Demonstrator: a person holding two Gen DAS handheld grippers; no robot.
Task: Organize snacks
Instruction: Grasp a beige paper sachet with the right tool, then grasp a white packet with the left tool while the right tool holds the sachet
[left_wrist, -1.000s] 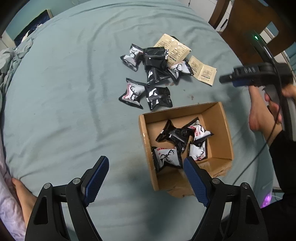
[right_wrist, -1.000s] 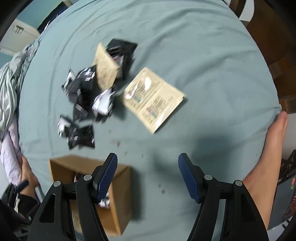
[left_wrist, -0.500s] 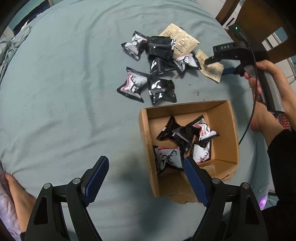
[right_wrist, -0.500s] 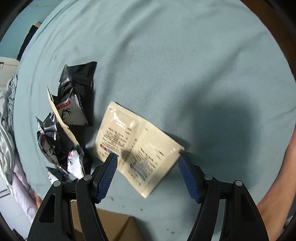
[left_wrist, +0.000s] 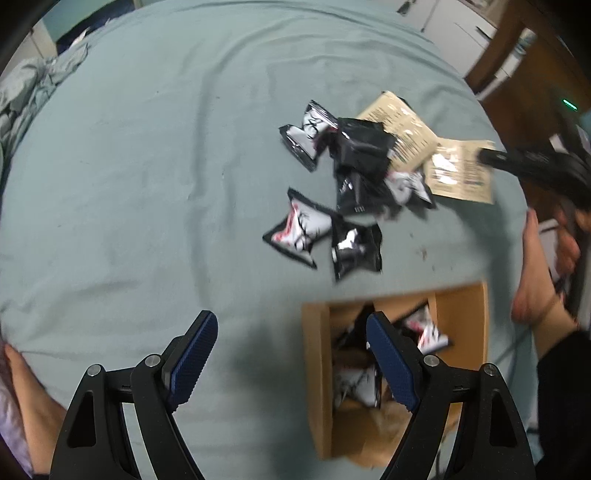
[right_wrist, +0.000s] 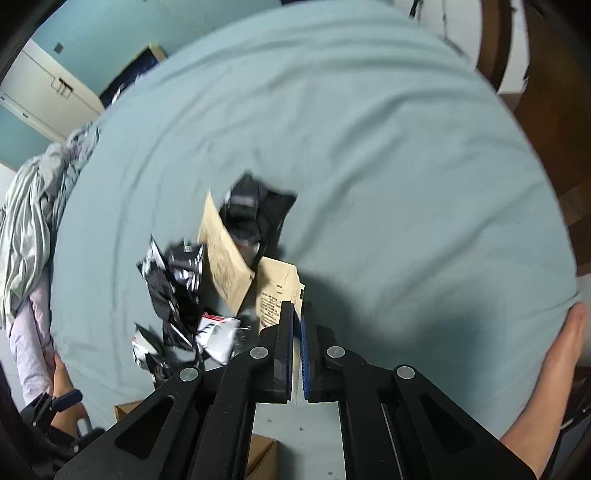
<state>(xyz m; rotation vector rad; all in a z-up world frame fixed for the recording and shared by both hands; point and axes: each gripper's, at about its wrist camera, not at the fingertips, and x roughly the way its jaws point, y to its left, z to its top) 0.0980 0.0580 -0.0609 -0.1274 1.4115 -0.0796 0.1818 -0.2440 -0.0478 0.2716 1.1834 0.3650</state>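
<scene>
Several black-and-white snack packets (left_wrist: 354, 184) and two tan sachets lie on a teal bedsheet. A cardboard box (left_wrist: 317, 384) at the lower right holds several packets. My left gripper (left_wrist: 291, 354) is open and empty, over the sheet at the box's left wall. My right gripper (right_wrist: 297, 314) is shut on one tan sachet (right_wrist: 277, 291), lifted at the pile's edge; it also shows in the left wrist view (left_wrist: 461, 173). The other tan sachet (right_wrist: 221, 251) leans against the packets (right_wrist: 177, 295).
Crumpled bedding (right_wrist: 33, 206) lies at the far left. A wooden chair (left_wrist: 517, 55) stands off the right edge. A bare foot (right_wrist: 554, 376) rests at the sheet's right edge, another (left_wrist: 532, 273) beside the box.
My right gripper has closed on the tan sachet and raised it. My left gripper has pulled back and left, so the box sits lower right in its view.
</scene>
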